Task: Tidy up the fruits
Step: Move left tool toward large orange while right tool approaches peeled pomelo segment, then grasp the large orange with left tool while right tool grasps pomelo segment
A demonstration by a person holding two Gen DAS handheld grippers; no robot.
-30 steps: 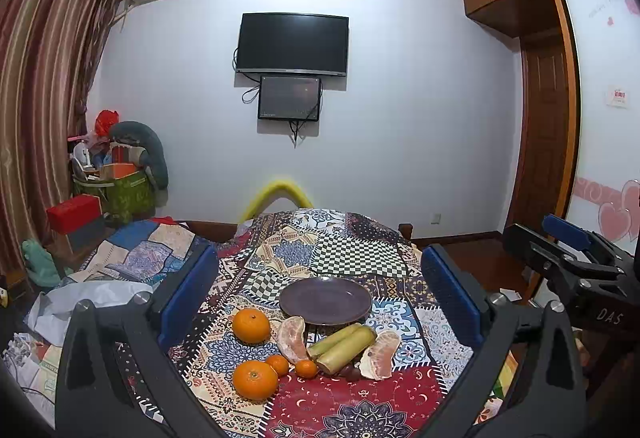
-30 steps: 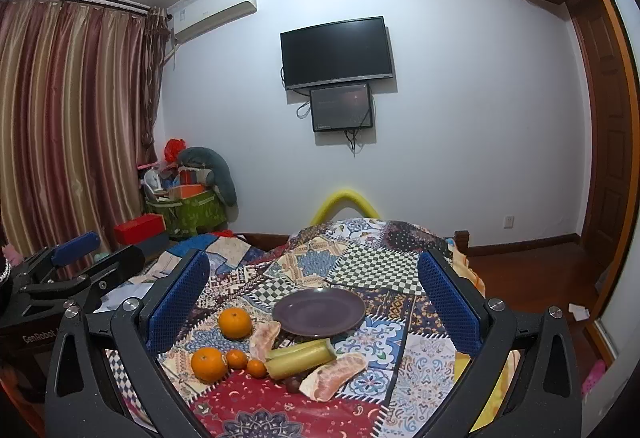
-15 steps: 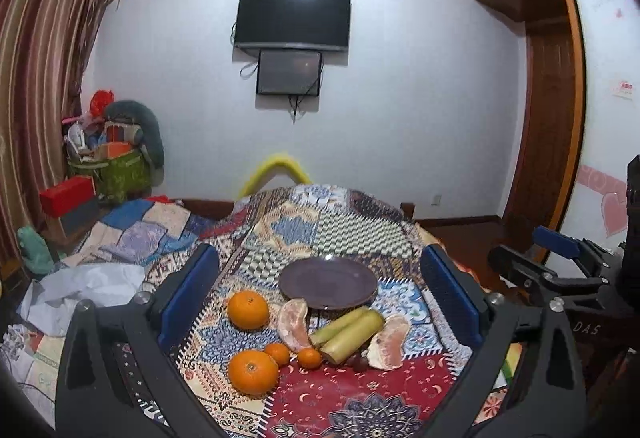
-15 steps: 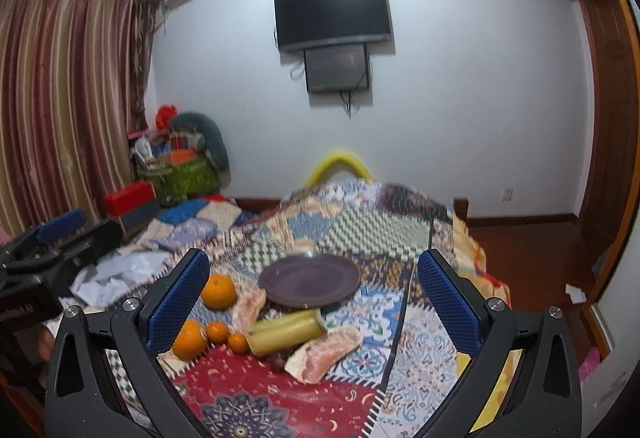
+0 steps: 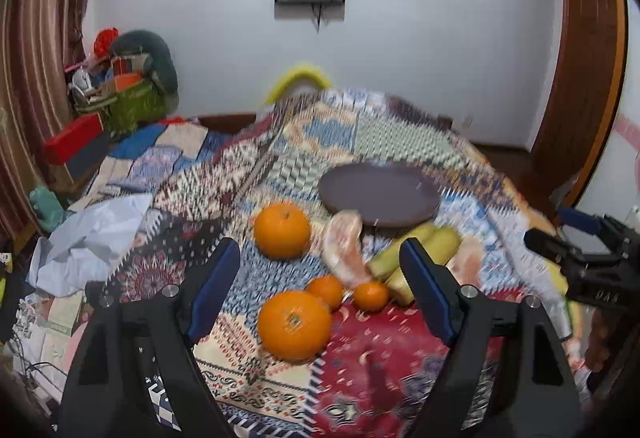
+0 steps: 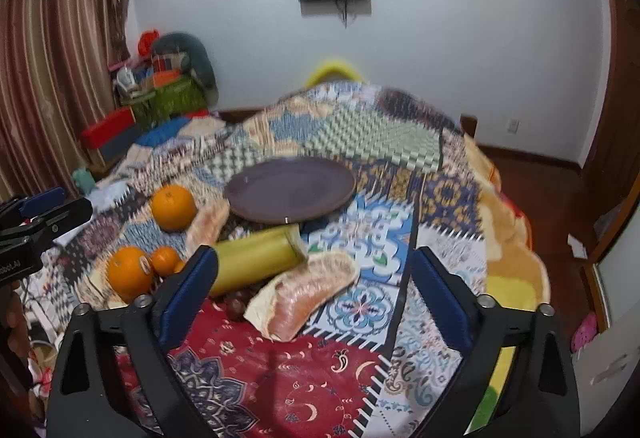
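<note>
Item: left gripper (image 5: 320,274), jaws spread and just been closing, empty, framing near orange (image 5: 294,324) at lower centre, likely lining up a grasp. Right gripper (image 6: 314,278), likewise narrowing, empty, over pomelo segment (image 6: 308,294). Plate (image 5: 380,194) bare, centre-right

The dark plate (image 6: 290,190) is bare and reachable from above. The fruit cluster crowds its near rim: a large orange (image 6: 173,207), a green stalk (image 6: 256,258) and pomelo segments (image 6: 310,290). The patchwork cloth (image 6: 384,158) beyond and right of the plate lies free of obstacles.
</note>
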